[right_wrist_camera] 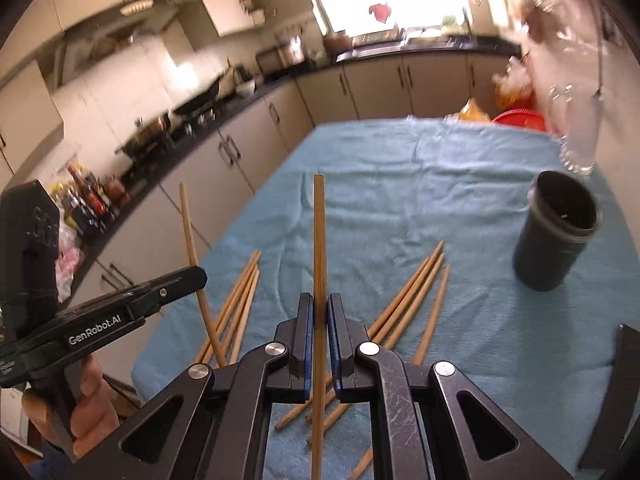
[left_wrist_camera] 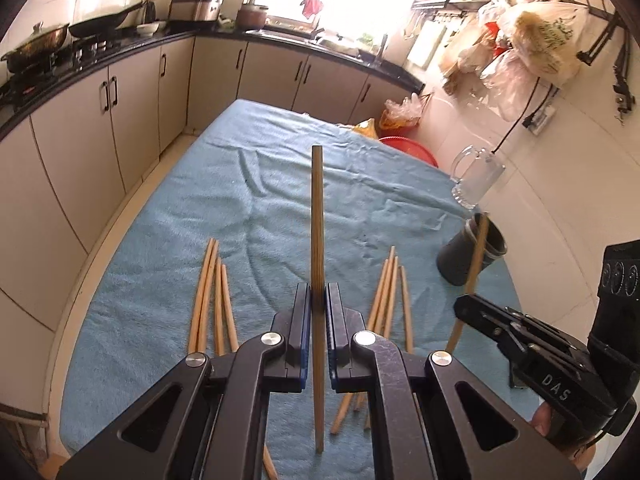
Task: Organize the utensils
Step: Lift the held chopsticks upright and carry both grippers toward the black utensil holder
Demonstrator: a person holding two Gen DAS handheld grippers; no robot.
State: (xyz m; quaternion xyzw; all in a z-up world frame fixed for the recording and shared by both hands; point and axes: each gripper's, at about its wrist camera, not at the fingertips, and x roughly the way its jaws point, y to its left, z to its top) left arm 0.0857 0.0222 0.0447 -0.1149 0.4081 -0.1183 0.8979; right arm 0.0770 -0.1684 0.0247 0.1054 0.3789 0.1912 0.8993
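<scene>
Left tongs (left_wrist_camera: 319, 300) clamped on one upright chopstick (left_wrist_camera: 317, 216). Right tongs (right_wrist_camera: 319, 312) likewise clamped on another chopstick (right_wrist_camera: 319, 240). Loose chopsticks (left_wrist_camera: 210, 292) lie on the towel-covered surface (left_wrist_camera: 260, 184) near a dark cup (right_wrist_camera: 556, 232).

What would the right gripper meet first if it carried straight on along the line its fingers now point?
Probably the blue cloth on the table. The right gripper, shut on one chopstick, aims down at bare cloth between the two chopstick piles. The dark cup stands off to the right, outside that line. Depth is uncertain.

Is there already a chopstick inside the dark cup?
No, in the right wrist view the dark cup shows an open mouth with no chopstick in it.
</scene>
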